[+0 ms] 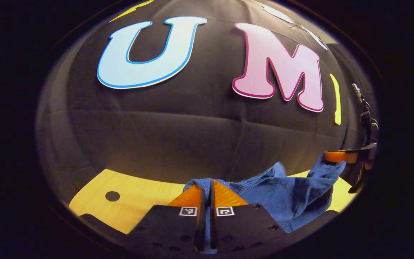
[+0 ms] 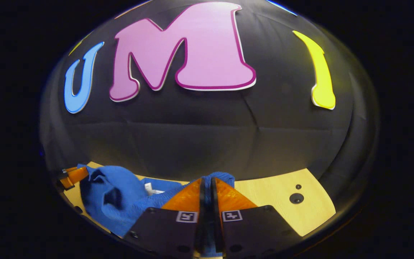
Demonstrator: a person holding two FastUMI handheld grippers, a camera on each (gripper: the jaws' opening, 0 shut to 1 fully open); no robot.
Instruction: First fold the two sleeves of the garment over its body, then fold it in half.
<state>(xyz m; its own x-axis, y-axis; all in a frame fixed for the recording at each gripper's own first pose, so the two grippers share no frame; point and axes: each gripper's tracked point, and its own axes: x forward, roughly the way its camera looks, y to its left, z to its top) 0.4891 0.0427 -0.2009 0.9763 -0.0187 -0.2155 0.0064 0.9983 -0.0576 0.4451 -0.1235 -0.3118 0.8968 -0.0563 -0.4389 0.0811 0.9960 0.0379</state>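
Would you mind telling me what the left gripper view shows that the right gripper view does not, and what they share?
The left gripper view shows the left gripper pinching the blue knitted garment, with the right gripper far off lifting a corner. The right gripper view adds a white tag on the cloth. Both share the garment held up by shut jaws over the pale wooden table with a dark round hole.

Both views are dim at the edges, with strong fisheye bending. Warm light brightens the pale wooden tabletop (image 1: 138, 201); the near parts look soft and blurred.
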